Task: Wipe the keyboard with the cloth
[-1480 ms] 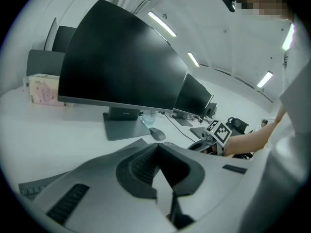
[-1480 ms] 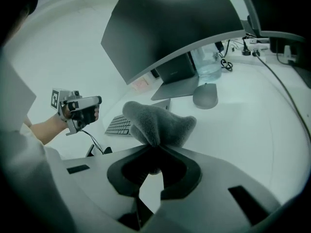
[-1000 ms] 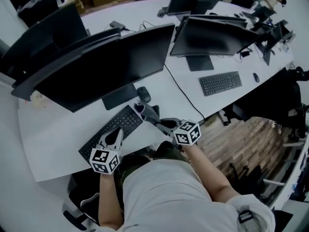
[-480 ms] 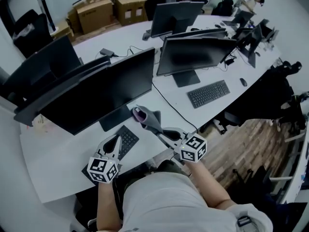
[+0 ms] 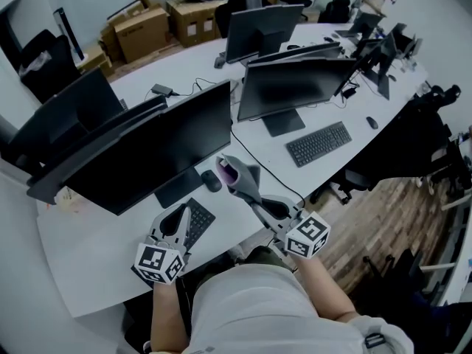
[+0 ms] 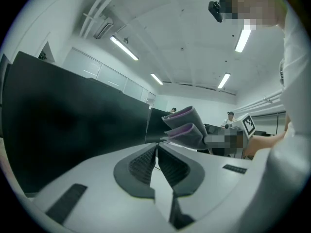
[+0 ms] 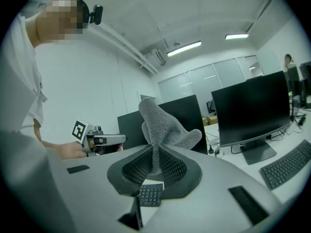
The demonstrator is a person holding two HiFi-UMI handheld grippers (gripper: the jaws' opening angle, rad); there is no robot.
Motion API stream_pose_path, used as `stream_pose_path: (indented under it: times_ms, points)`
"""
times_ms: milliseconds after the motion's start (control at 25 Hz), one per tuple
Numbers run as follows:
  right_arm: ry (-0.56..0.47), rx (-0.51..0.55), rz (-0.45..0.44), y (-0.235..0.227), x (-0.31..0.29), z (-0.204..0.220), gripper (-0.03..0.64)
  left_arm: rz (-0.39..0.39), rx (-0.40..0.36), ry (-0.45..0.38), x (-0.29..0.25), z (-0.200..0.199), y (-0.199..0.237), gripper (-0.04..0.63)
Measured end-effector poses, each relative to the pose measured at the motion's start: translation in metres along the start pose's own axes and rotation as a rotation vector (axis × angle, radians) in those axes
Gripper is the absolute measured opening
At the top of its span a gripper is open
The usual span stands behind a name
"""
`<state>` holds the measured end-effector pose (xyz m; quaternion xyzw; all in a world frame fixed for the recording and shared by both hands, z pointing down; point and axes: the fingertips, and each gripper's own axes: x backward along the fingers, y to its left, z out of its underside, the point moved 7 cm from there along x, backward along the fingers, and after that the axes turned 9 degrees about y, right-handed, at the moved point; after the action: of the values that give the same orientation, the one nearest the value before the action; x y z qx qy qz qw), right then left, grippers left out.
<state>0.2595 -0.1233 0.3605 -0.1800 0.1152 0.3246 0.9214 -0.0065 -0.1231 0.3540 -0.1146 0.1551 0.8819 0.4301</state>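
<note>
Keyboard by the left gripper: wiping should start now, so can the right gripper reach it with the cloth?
Probably yes. The right gripper, shut on the grey cloth, hangs just right of the keyboard with nothing seen between them. The left gripper over the keyboard's near end may crowd that part.

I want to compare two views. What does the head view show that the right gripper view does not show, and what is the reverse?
Only the head view shows the small black computer mouse and the brown wooden floor. Only the right gripper view shows the long ceiling lights and, close up, the right gripper with its jaws pressed together on the grey fuzzy cloth. Both views show that cloth, the left gripper with its marker cube, and the black monitors.
</note>
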Motion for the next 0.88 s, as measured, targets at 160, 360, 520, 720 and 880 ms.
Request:
stream_pose_path:
  times_ms: [160,360,520,720,880]
  points:
    - [-0.032,0.034,0.036,0.004,0.008,-0.004,0.048,0.015,-0.017,-0.001,-0.003,0.000,-0.007,0.003]
    - [-0.039,0.069,0.060,0.004,0.010,-0.002,0.049,0.012,-0.041,-0.012,-0.003,-0.004,-0.008,0.003]
    - [-0.028,0.065,0.068,0.002,0.008,0.005,0.048,0.020,-0.046,-0.009,-0.005,-0.003,-0.010,0.003]
    - [-0.027,0.058,0.068,0.004,0.008,0.007,0.048,0.024,-0.038,-0.009,-0.005,-0.003,-0.011,0.003]
    - [-0.025,0.060,0.076,0.005,0.008,0.008,0.048,0.030,-0.041,-0.008,-0.005,-0.001,-0.012,0.003]
